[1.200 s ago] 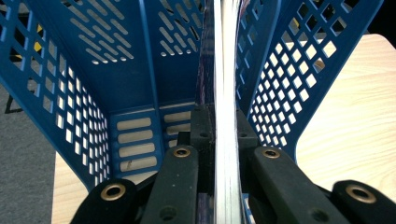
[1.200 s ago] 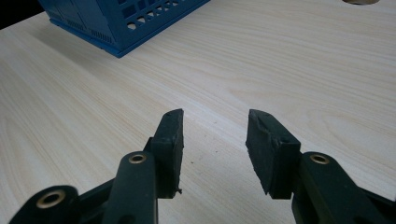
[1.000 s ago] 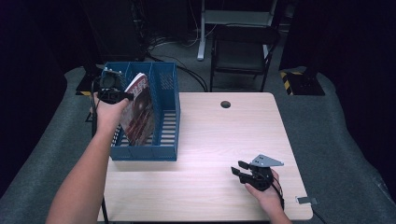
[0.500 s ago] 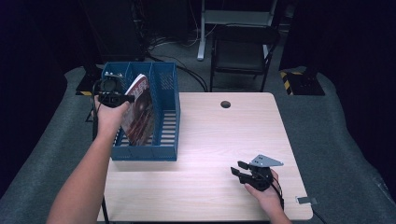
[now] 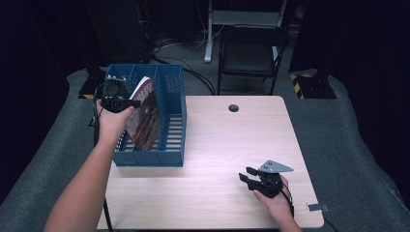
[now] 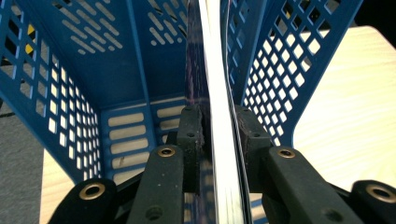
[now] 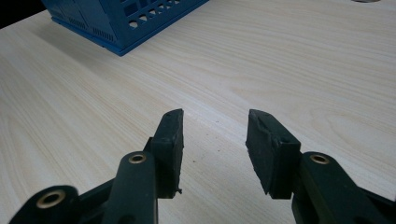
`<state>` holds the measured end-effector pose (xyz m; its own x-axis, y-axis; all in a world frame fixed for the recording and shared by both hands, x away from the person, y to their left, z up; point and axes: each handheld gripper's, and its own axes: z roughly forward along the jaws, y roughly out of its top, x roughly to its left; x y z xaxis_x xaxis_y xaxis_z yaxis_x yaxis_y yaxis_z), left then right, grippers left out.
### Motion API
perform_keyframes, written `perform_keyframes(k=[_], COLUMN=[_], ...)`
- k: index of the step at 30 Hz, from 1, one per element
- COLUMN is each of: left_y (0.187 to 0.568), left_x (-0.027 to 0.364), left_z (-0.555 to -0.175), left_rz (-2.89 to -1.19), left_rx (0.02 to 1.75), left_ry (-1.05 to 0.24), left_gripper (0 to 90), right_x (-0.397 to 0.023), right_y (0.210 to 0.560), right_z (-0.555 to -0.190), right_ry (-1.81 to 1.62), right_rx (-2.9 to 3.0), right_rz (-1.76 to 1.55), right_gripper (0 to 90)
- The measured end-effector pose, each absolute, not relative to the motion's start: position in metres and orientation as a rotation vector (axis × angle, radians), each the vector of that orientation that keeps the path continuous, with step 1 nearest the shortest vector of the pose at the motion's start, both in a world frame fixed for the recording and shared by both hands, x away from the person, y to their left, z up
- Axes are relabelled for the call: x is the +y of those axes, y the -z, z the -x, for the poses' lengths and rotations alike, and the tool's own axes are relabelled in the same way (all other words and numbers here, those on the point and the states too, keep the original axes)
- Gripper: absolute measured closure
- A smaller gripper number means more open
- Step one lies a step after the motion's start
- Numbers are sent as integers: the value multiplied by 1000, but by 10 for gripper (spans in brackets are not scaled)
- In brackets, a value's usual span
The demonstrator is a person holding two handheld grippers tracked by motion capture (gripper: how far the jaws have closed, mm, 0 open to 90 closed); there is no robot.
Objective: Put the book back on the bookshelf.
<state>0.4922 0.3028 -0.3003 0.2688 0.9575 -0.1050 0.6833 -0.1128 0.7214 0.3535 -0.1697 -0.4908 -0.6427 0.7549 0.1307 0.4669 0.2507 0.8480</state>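
1. Tabletop [image 5: 212, 145]: light wood grain, with a round cable hole [image 5: 233, 108] near its far edge. A blue perforated file organiser [image 5: 170, 116] sits on the left part of the tabletop, slotted floor, upright dividers.

2. Left gripper [image 5: 129, 103]: held over the near-left part of the organiser, hand [image 5: 113, 123] and forearm coming in from bottom left. In the left gripper view its fingers [image 6: 191, 135] are closed flat against both faces of a magazine [image 6: 215, 116], seen edge-on as a white stack of pages between the pads.

3. Magazine position, high view: it stands on edge inside the organiser [image 5: 145, 113], in the middle compartment as far as I can tell, top edge tilted toward the left, reddish cover facing the camera. Lower edge is down near the slotted floor; whether it touches the floor cannot be told.

4. In the left gripper view, the blue mesh walls [image 6: 275, 70] rise on either side of the magazine, and the tabletop [image 6: 355, 116] shows beyond the right wall.

5. Right gripper [image 5: 247, 176]: near the front right of the tabletop, well apart from the organiser, held low in the person's right hand [image 5: 275, 200]. Grey three-cornered plate [image 5: 275, 166] on top.

6. Right gripper view: fingers [image 7: 170, 140] spread apart with bare tabletop [image 7: 280, 60] showing in the gap; nothing between them. A corner of the organiser [image 7: 121, 18] lies at the upper left, far off.
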Motion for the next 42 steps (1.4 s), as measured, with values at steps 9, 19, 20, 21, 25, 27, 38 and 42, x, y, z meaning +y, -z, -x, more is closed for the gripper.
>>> perform_keyframes(k=[9, 19, 20, 21, 25, 27, 38, 42], left_y=[295, 290, 290, 290, 290, 290, 289, 289], left_x=[310, 315, 316, 317, 317, 317, 316, 320], left_z=[-479, -463, -463, -463, -461, -461, -462, -464], left_rz=[-1887, -1894, -1901, -1903, -1908, -1906, -1897, -1875], left_rx=[1487, 1469, 1465, 1468, 1468, 1469, 1485, 1504], left_ry=[-500, -483, -482, -484, -496, -496, -533, -524], left_gripper=[763, 793, 795, 796, 811, 828, 842, 842], right_x=[-169, -169, -169, -169, -169, -169, -170, -170], right_y=[491, 492, 492, 492, 492, 492, 491, 492], right_z=[-354, -354, -353, -354, -353, -353, -353, -354], right_ry=[-1336, -1338, -1337, -1336, -1336, -1341, -1333, -1337], right_rx=[2222, 2221, 2220, 2221, 2222, 2221, 2228, 2224], right_rz=[-1127, -1128, -1134, -1133, -1134, -1135, -1129, -1131], right_gripper=[562, 561, 561, 561, 561, 561, 561, 561])
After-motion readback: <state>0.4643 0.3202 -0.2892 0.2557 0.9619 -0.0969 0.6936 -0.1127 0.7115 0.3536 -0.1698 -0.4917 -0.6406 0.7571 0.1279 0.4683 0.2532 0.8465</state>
